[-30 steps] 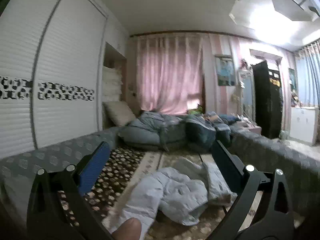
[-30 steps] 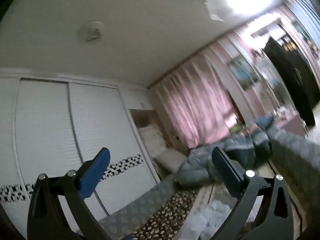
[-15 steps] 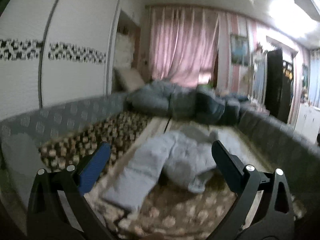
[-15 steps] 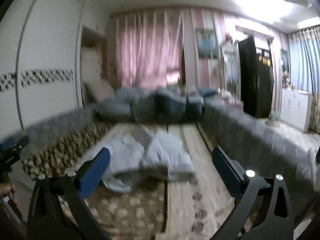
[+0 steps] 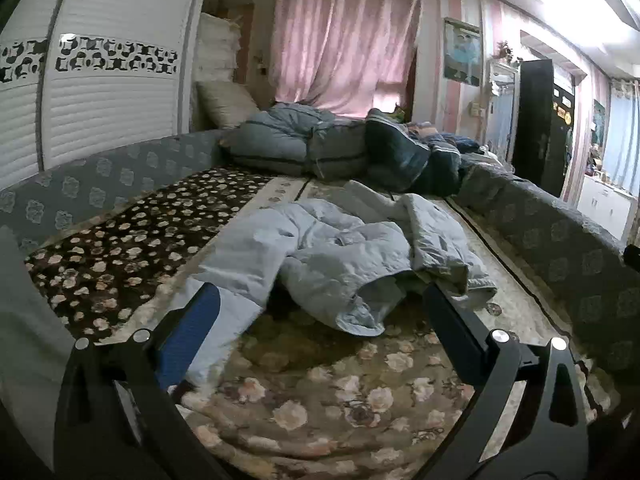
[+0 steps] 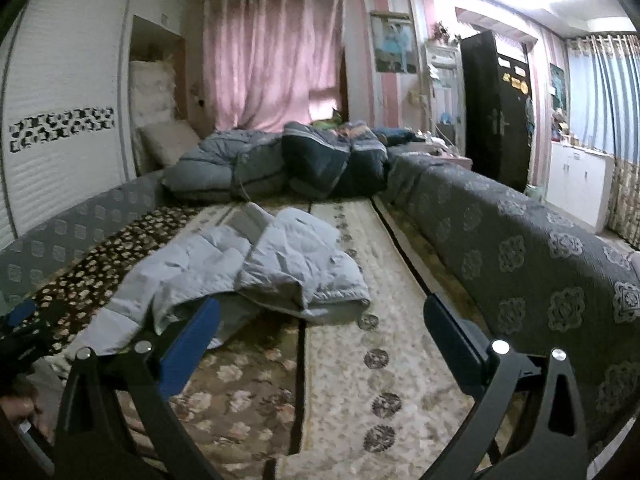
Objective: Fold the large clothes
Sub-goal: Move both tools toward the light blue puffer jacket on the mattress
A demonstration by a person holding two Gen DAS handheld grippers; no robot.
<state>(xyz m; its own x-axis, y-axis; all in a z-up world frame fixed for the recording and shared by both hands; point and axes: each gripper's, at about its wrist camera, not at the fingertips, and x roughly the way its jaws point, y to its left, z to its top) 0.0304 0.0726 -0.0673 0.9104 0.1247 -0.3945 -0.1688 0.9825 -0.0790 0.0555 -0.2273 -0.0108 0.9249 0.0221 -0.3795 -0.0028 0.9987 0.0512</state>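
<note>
A pale blue padded jacket [image 5: 340, 252] lies crumpled on the flowered bed cover [image 5: 320, 392], one sleeve stretched toward the near left. It also shows in the right wrist view [image 6: 260, 268]. My left gripper [image 5: 320, 300] is open and empty, held just short of the jacket's near edge. My right gripper [image 6: 320, 316] is open and empty, over the cream strip of the cover [image 6: 360, 340] to the right of the jacket's near hem. The left gripper's tip [image 6: 20, 316] shows at the far left of the right wrist view.
Folded grey and dark blue quilts [image 5: 340, 148] are piled at the far end below pink curtains [image 5: 344, 40]. A grey patterned padded rail [image 6: 520, 248] runs along the right side and another [image 5: 100, 188] along the left. White wardrobe doors [image 5: 100, 80] stand left.
Both cameras have tipped down from the ceiling and wall toward the bed. Both grippers have come lower and closer to the jacket. Both stay open.
</note>
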